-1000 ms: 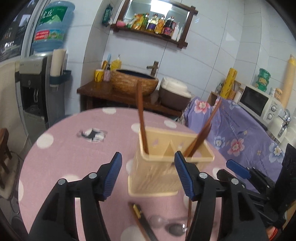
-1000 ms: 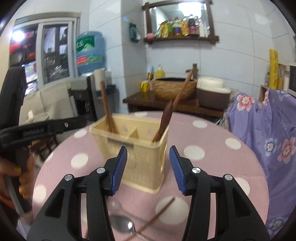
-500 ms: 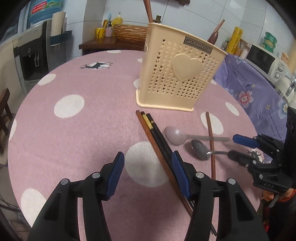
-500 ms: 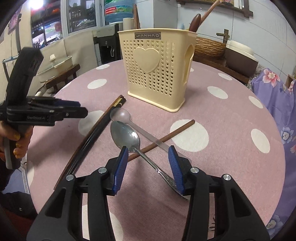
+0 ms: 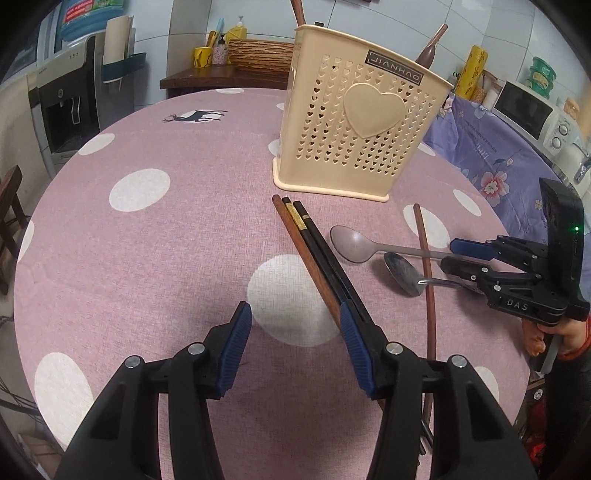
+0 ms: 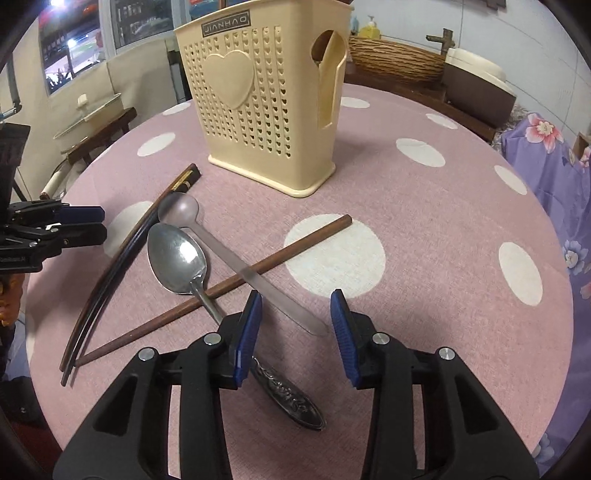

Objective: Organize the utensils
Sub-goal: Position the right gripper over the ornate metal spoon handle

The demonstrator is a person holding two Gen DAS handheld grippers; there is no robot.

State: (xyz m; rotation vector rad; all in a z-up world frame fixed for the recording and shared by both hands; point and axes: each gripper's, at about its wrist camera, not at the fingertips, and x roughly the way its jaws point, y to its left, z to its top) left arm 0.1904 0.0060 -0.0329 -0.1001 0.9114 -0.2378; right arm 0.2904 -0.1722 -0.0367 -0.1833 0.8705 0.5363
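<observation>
Pink spotted desk [image 5: 155, 236] in the left wrist view: left gripper [image 5: 295, 321] released, jaws just narrowing over bare cloth beside the chopsticks [image 5: 314, 251]; closing there could nudge them; right wrist view: right gripper [image 6: 295, 314], jaws just narrowing, unclenched around the matte spoon's handle [image 6: 273, 291], may snag the crossed brown chopstick [image 6: 236, 282] before the holder [image 6: 266, 92].

White tiled walls [image 5: 388, 22], water dispenser [image 5: 70, 96], microwave [image 5: 532, 107]

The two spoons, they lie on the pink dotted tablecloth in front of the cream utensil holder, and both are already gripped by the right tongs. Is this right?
Not quite. The two spoons do lie on the tablecloth in front of the utensil holder, but neither is gripped. The right wrist view shows the right tongs open, the matte spoon's handle end between the pads, which have just been closing, not yet pressing on it.
</observation>
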